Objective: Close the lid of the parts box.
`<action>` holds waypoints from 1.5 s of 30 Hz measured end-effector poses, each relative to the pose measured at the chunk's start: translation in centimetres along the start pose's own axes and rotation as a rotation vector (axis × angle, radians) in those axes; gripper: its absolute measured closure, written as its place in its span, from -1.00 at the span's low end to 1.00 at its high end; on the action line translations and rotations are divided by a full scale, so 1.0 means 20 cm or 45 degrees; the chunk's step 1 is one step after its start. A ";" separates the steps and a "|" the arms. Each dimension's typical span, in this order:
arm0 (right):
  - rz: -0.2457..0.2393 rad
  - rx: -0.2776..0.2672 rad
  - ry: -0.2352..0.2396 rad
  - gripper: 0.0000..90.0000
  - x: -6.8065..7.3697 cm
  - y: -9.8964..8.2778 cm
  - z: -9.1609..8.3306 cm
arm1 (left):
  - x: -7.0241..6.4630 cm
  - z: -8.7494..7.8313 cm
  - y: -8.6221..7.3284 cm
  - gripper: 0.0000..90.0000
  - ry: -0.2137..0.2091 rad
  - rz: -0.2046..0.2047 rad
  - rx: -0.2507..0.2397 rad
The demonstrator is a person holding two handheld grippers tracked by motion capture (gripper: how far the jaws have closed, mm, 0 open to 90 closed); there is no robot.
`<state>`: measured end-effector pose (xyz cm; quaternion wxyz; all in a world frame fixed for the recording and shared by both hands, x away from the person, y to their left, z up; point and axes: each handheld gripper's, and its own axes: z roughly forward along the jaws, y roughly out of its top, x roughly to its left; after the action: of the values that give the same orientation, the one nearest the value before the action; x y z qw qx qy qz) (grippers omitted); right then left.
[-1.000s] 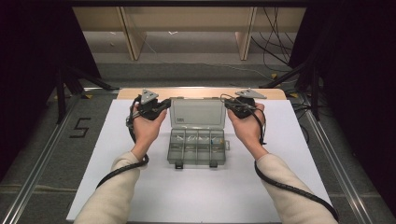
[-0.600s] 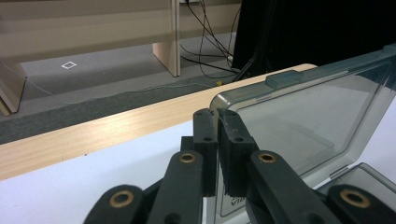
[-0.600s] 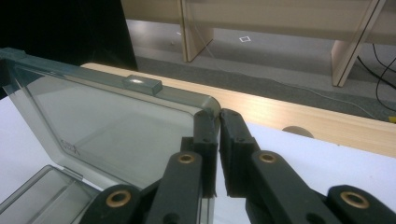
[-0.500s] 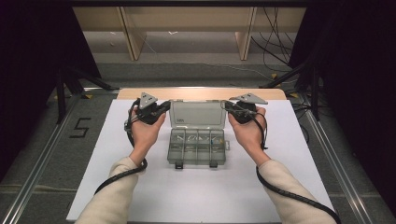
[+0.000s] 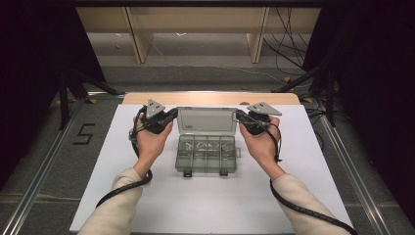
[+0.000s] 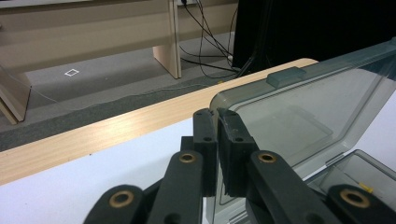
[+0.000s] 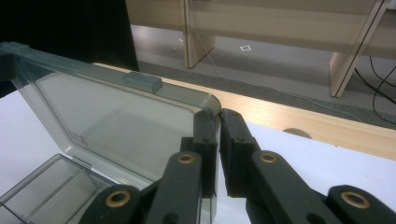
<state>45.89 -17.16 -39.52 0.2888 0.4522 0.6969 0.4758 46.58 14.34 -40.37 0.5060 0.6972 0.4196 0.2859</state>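
A white board (image 5: pixel 215 196) covers a pale wooden table (image 5: pixel 210 98) in a dim room, with wooden furniture legs and loose cables on the grey floor beyond. At the middle of the board stands a clear plastic compartment box (image 5: pixel 206 155), its tray divided into small cells that hold a few small parts, too small to name. Its hinged lid (image 5: pixel 206 120) stands raised at the far side of the tray.

The left gripper (image 5: pixel 169 116) is clamped on the lid's left upper corner; in the left gripper view the two black jaws meet on the lid's edge (image 6: pixel 224 108). The right gripper (image 5: pixel 241 117) pinches the opposite upper corner in the same way, and the right gripper view shows that corner (image 7: pixel 211 106) caught between its closed jaws.

Compared with a second ago, little has changed: both hands sit at the same corners, the lid stands at about the same angle, and the box has not shifted on the board. Only the plates on top of the grippers look slightly different in tilt. This suggests a pause with the lid held fully open, either at the end of opening it or just before swinging it down to close. The two latches (image 5: pixel 205 172) on the near wall of the tray hang free.
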 end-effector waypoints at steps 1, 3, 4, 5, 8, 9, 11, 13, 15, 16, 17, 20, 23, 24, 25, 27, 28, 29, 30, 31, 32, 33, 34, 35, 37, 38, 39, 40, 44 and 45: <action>-0.008 -0.006 -0.001 0.91 0.00 0.00 0.00 | 0.00 0.00 0.00 0.91 -0.001 -0.002 0.000; -0.001 -0.005 -0.001 0.91 0.00 -0.01 -0.01 | -0.01 -0.01 0.00 0.91 0.001 0.003 -0.002; -0.002 -0.001 -0.001 0.91 0.00 -0.01 -0.01 | 0.00 -0.01 0.00 0.91 0.001 0.009 -0.003; -0.004 -0.003 0.001 0.91 0.00 -0.01 -0.01 | -0.01 -0.01 -0.01 0.91 0.001 0.006 -0.005; 0.001 -0.005 0.015 0.91 0.01 -0.02 -0.02 | -0.01 -0.02 -0.01 0.91 0.000 0.009 0.000; -0.011 -0.023 0.006 0.91 0.00 -0.02 -0.02 | -0.01 -0.02 -0.01 0.91 0.001 0.012 -0.001; -0.015 -0.013 0.007 0.91 0.01 -0.02 -0.03 | -0.01 -0.02 -0.01 0.91 0.000 0.017 -0.002; -0.025 -0.022 0.006 0.91 0.01 -0.03 -0.03 | -0.01 -0.02 -0.01 0.91 0.000 0.019 -0.003; -0.035 -0.022 0.001 0.91 0.01 -0.03 -0.04 | -0.01 -0.02 -0.01 0.91 0.000 0.023 -0.002; -0.034 -0.029 -0.004 0.91 0.02 -0.03 -0.04 | -0.01 -0.03 -0.01 0.91 0.002 0.023 -0.005; -0.030 -0.020 0.005 0.91 0.02 -0.04 -0.04 | -0.01 -0.03 -0.02 0.91 0.001 0.022 -0.007; -0.053 -0.024 -0.006 0.91 0.03 -0.04 -0.05 | -0.02 -0.03 -0.02 0.91 0.000 0.030 -0.007; -0.053 -0.029 -0.004 0.91 0.03 -0.05 -0.05 | -0.02 -0.04 -0.02 0.91 0.007 0.037 -0.005; -0.049 -0.028 -0.007 0.91 0.04 -0.05 -0.06 | -0.02 -0.04 -0.02 0.91 0.005 0.046 -0.004; -0.058 -0.029 -0.008 0.91 0.03 -0.05 -0.06 | -0.02 -0.04 -0.02 0.91 0.005 0.047 -0.005; -0.054 -0.023 0.002 0.91 0.04 -0.05 -0.07 | -0.03 -0.04 -0.02 0.91 0.006 0.056 -0.006; -0.054 -0.024 0.002 0.91 0.04 -0.05 -0.07 | -0.03 -0.04 -0.02 0.91 0.007 0.060 -0.006; -0.066 -0.038 -0.012 0.90 0.04 -0.05 -0.07 | -0.03 -0.04 -0.02 0.91 0.007 0.069 -0.004; -0.067 -0.035 -0.012 0.90 0.04 -0.06 -0.07 | -0.03 -0.04 -0.02 0.91 0.009 0.070 -0.004; -0.067 -0.025 -0.007 0.90 0.04 -0.06 -0.08 | -0.03 -0.04 -0.02 0.91 0.010 0.076 -0.004; -0.066 -0.024 -0.006 0.90 0.04 -0.06 -0.08 | -0.03 -0.05 -0.02 0.91 0.009 0.076 -0.003; -0.057 -0.023 -0.005 0.90 0.04 -0.06 -0.08 | -0.03 -0.05 -0.03 0.91 0.008 0.076 -0.004; -0.067 -0.027 -0.004 0.90 0.04 -0.06 -0.08 | -0.03 -0.05 -0.03 0.91 0.008 0.077 -0.006; -0.073 -0.036 -0.008 0.90 0.04 -0.06 -0.08 | -0.03 -0.05 -0.03 0.91 0.007 0.079 -0.006; -0.068 -0.021 -0.010 0.90 0.05 -0.06 -0.09 | -0.04 -0.05 -0.03 0.91 0.008 0.078 -0.007; -0.066 -0.018 -0.002 0.90 0.05 -0.06 -0.09 | -0.04 -0.05 -0.03 0.91 0.007 0.078 -0.006; -0.078 -0.025 -0.007 0.90 0.05 -0.07 -0.09 | -0.04 -0.05 -0.03 0.91 0.005 0.084 -0.007; -0.079 -0.025 -0.007 0.90 0.05 -0.07 -0.09 | -0.04 -0.06 -0.03 0.91 0.009 0.089 -0.008; -0.086 -0.026 -0.006 0.90 0.05 -0.07 -0.10 | -0.05 -0.07 -0.04 0.90 0.011 0.087 -0.006; -0.086 -0.035 -0.007 0.90 0.05 -0.07 -0.10 | -0.05 -0.07 -0.04 0.90 0.008 0.095 -0.003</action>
<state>43.40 -17.25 -40.07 0.3127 0.4257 0.7043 0.4743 44.77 14.28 -40.63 0.4945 0.7108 0.3945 0.3075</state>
